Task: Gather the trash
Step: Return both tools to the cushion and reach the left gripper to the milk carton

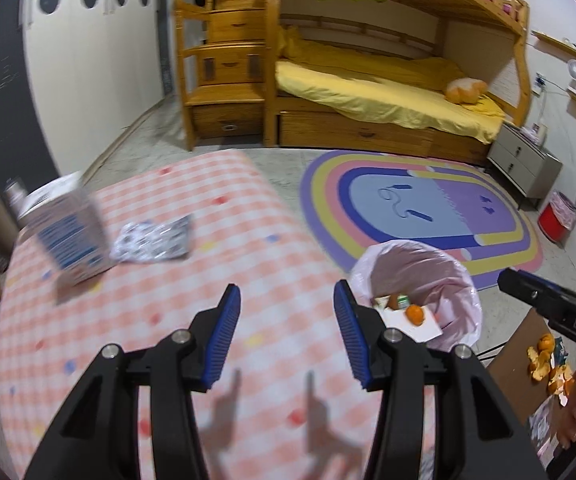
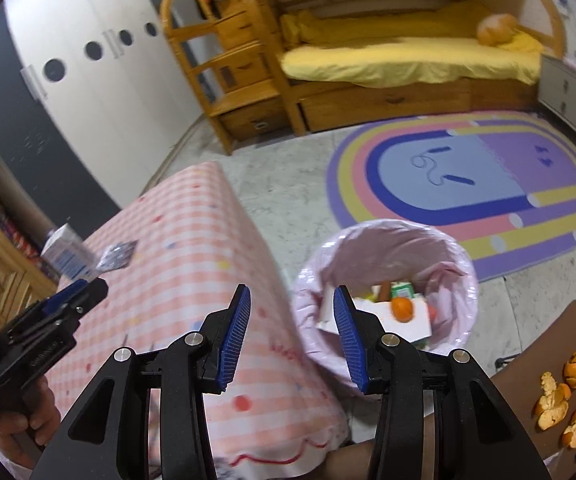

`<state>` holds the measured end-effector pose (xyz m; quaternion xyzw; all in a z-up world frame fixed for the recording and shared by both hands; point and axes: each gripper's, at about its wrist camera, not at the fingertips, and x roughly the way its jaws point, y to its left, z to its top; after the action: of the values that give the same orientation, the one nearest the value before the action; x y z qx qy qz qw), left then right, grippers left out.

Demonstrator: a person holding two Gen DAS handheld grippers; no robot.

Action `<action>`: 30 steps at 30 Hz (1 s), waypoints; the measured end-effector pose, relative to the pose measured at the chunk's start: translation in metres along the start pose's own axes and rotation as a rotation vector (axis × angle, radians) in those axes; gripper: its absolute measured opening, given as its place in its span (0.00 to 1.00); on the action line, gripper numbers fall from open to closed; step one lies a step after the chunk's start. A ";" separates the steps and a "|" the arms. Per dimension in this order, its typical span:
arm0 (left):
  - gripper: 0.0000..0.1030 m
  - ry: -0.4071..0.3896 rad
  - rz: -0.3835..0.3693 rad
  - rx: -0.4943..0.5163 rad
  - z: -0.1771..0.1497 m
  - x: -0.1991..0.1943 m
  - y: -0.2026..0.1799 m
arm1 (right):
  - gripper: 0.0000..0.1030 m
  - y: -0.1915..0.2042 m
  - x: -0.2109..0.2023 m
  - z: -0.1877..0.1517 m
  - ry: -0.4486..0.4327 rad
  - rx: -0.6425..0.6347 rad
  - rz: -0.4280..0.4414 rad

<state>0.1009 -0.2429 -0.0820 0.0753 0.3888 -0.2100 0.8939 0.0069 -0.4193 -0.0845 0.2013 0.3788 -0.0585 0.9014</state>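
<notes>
Tablecloth: carton beyond left tongs.

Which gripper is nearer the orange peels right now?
Right. The right gripper hangs open by the trash bin, with the orange peels just off to its right. The left gripper, also open, is over the checkered table, farther away.
</notes>
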 end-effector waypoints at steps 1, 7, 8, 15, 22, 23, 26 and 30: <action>0.46 0.000 0.019 -0.013 -0.005 -0.006 0.010 | 0.44 0.012 0.001 -0.002 0.005 -0.022 0.008; 0.53 -0.011 0.110 -0.107 -0.025 -0.028 0.071 | 0.44 0.070 0.009 -0.009 0.042 -0.128 0.047; 0.53 -0.015 0.123 -0.116 -0.027 -0.031 0.079 | 0.44 0.080 0.012 -0.009 0.050 -0.144 0.053; 0.54 -0.027 0.191 -0.229 -0.033 -0.038 0.156 | 0.44 0.124 0.028 -0.006 0.070 -0.213 0.069; 0.54 -0.046 0.125 -0.222 -0.022 -0.016 0.206 | 0.44 0.155 0.053 0.007 0.076 -0.258 0.064; 0.54 -0.052 0.118 -0.208 -0.018 -0.012 0.210 | 0.44 0.157 0.055 0.008 0.076 -0.261 0.064; 0.67 -0.074 0.089 -0.155 -0.006 0.003 0.217 | 0.44 0.164 0.067 0.014 0.081 -0.273 0.057; 0.72 -0.065 0.047 -0.090 0.006 0.031 0.222 | 0.44 0.167 0.079 0.019 0.088 -0.279 0.044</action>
<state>0.2206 -0.0543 -0.1069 0.0374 0.3668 -0.1738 0.9131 0.1186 -0.2713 -0.0749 0.0847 0.4179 0.0234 0.9042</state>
